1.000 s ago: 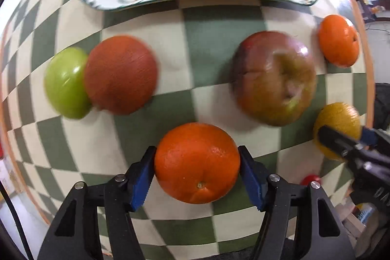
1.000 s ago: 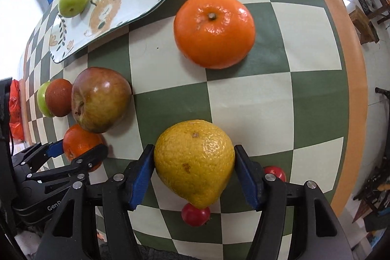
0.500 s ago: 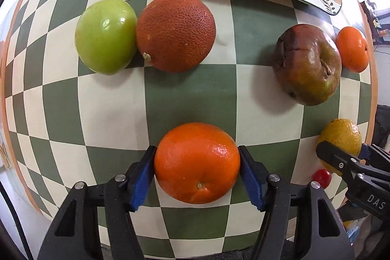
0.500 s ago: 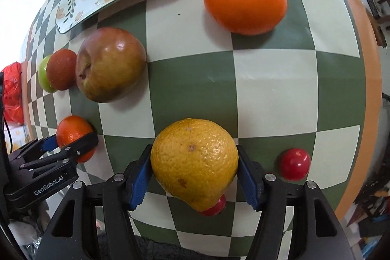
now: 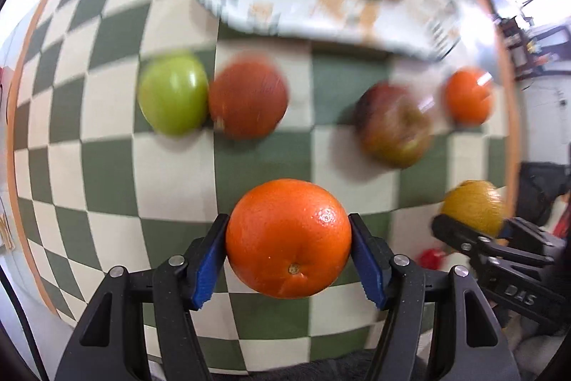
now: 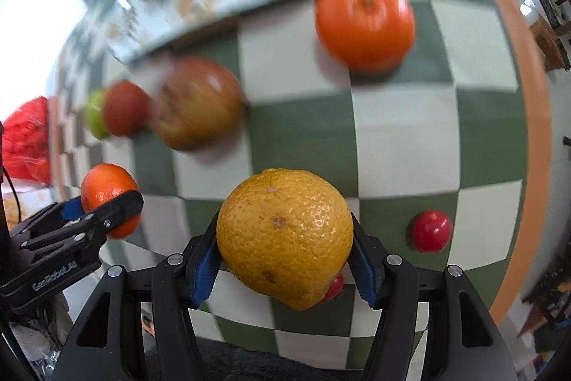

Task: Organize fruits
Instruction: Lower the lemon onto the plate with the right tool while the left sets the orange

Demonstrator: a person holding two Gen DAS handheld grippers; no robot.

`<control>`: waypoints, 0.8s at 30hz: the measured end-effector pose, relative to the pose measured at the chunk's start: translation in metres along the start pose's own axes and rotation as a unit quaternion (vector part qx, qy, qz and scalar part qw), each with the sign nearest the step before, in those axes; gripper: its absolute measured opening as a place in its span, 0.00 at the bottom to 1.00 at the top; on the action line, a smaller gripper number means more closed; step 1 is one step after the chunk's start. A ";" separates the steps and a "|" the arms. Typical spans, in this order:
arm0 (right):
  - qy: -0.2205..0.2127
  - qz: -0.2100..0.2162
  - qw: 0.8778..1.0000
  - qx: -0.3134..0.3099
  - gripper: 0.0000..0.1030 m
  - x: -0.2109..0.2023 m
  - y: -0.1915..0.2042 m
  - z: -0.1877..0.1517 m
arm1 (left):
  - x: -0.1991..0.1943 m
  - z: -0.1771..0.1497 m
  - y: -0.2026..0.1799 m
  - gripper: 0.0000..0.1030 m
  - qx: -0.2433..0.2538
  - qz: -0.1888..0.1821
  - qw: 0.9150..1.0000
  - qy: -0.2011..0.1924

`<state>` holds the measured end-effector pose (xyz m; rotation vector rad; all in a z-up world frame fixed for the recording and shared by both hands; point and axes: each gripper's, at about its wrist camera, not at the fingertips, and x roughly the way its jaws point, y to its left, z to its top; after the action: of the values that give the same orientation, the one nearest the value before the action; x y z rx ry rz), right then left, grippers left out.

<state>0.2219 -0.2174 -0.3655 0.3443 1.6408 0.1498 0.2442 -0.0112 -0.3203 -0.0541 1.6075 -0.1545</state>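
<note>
Above the green-and-cream checked tablecloth (image 5: 264, 159), the patterned oval plate (image 5: 321, 20) now lies ahead as both grippers lift. The left gripper (image 5: 288, 250) clamps a round bright orange (image 5: 288, 238); the right gripper (image 6: 283, 247) clamps a bumpy yellow-orange citrus (image 6: 283, 234). Both seem plate-bound.

Motion blur smears the plate (image 5: 321, 20) and apples (image 5: 173, 94).

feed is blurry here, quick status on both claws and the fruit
Left claw shut on orange. Right claw shut on yellow citrus. Plate ahead holds two fruits; nothing in the way.
</note>
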 end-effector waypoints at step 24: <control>-0.037 -0.031 0.998 -0.046 0.63 0.021 0.053 0.192 | 0.026 0.183 0.028 0.62 -0.056 -0.026 0.997 0.049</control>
<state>0.4174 -0.1813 -0.3892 0.2265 1.5637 0.1638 0.4272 0.0015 -0.3567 -0.1779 1.7125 -0.1076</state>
